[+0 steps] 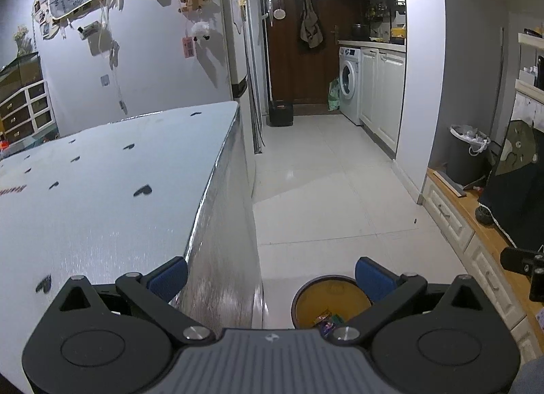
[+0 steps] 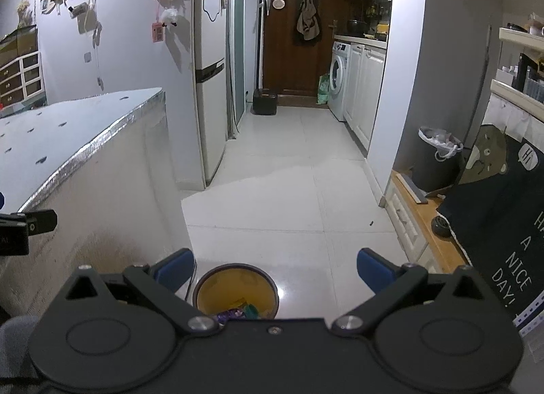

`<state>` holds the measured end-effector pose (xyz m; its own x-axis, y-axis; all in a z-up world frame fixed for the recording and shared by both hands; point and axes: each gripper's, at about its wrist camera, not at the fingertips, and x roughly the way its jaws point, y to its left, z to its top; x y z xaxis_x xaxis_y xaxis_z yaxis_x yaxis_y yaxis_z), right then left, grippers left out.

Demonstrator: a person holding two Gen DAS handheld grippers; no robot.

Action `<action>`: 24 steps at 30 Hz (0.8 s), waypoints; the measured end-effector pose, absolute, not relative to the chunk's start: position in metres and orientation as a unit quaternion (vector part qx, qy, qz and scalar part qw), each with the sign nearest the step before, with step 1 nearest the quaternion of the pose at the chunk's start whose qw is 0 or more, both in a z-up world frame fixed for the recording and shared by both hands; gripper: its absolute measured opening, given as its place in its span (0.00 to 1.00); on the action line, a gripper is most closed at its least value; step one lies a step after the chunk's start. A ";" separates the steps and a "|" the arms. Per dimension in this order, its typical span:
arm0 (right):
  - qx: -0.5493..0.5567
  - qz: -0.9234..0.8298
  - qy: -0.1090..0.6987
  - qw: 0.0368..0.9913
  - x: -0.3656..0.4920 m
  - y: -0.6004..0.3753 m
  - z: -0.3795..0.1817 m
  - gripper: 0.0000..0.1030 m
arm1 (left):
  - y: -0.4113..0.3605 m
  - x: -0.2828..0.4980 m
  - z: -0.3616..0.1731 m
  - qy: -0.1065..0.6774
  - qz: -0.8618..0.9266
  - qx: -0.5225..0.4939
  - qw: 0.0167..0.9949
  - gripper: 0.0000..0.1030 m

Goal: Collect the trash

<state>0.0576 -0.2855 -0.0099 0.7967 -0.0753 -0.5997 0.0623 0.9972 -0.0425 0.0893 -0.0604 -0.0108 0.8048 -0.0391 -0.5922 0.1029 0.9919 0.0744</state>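
While I held both tools above the floor, the small round wastebasket point(image 2: 236, 286) stood on the pale tiles just beside the foil-sided table point(image 1: 102, 196), below and between my fingers. Its rim was dark brown and its inner wall yellow-orange. At the bottom lay the trash point(image 2: 238, 312): crumpled wrappers, one purplish, one green, one with a yellow edge, partly hidden behind the body of my tool. From the left wrist view the same basket point(image 1: 328, 298) showed a few bright wrappers point(image 1: 326, 321) against its yellow wall.

My left gripper point(image 1: 270, 280) was spread wide with nothing between its blue pads, one pad over the table's edge and the other over the basket's rim. My right gripper point(image 2: 275, 269) was likewise spread wide and held nothing, with the basket just inside its left pad.

Further off, on a low wooden-topped cabinet by the wall, a grey bin point(image 2: 438, 162) lined with a white bag point(image 2: 440, 142) held some pale rubbish. A black box point(image 2: 264, 101) sat on the floor by the brown door.
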 end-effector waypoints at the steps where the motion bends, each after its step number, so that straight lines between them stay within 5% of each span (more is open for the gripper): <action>1: -0.012 -0.038 0.316 0.948 0.057 -0.285 -0.012 1.00 | -0.060 0.088 -0.013 0.309 -0.037 0.050 0.949 1.00; 24: -0.007 -0.063 0.308 0.949 0.050 -0.285 -0.033 1.00 | -0.058 0.088 -0.047 0.340 -0.041 0.037 0.939 1.00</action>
